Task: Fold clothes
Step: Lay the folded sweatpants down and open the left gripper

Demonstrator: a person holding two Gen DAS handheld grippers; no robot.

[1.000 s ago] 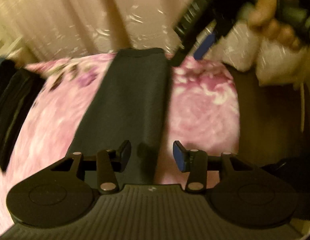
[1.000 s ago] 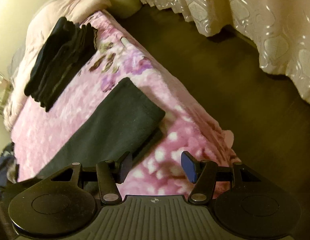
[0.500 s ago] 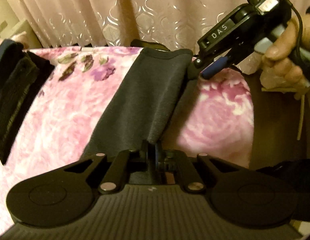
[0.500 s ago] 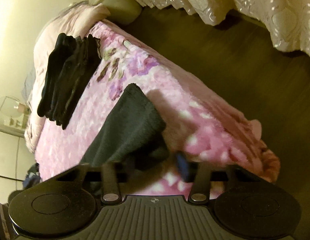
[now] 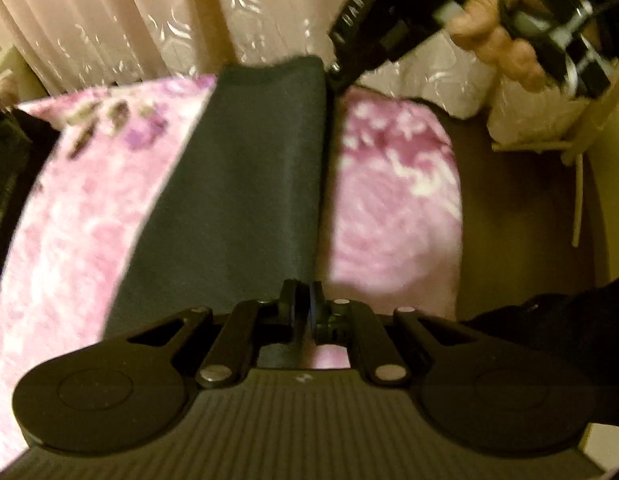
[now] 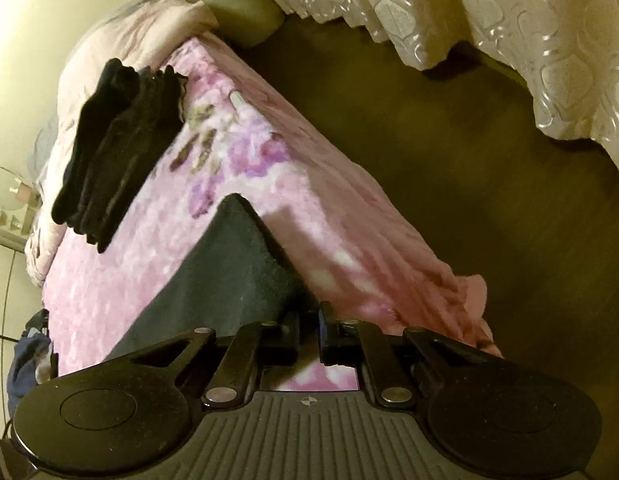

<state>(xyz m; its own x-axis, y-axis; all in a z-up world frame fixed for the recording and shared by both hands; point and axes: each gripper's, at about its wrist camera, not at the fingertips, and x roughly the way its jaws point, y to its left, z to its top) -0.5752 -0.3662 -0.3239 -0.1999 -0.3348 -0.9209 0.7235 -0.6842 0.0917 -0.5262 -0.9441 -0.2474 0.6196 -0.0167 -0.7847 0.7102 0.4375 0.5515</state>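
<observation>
Both my tongs, left (image 5: 303,302) and right (image 6: 308,322), pinch the dark garment (image 5: 245,184) at the bed (image 6: 157,264) edge; bare floor (image 6: 449,152) beyond; lettering unreadable

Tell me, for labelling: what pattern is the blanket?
Pink with purple flowers; the blanket shows best in the right wrist view.

Left wrist view is pretty smeared, so the pink floral blanket (image 5: 393,216) is just blotches and the curtain (image 5: 149,28) pattern turns to streaks. The other gripper's fingertips at the far end are hidden behind the dark grey garment (image 5: 245,200), and the hand (image 5: 497,36) holding it is a blur cut off by the top edge. The black pile (image 5: 5,168) on the left runs out of frame. In the right wrist view, the garment's near end disappears under the gripper body, and the bluish thing (image 6: 27,356) far left is too cropped to tell.
</observation>
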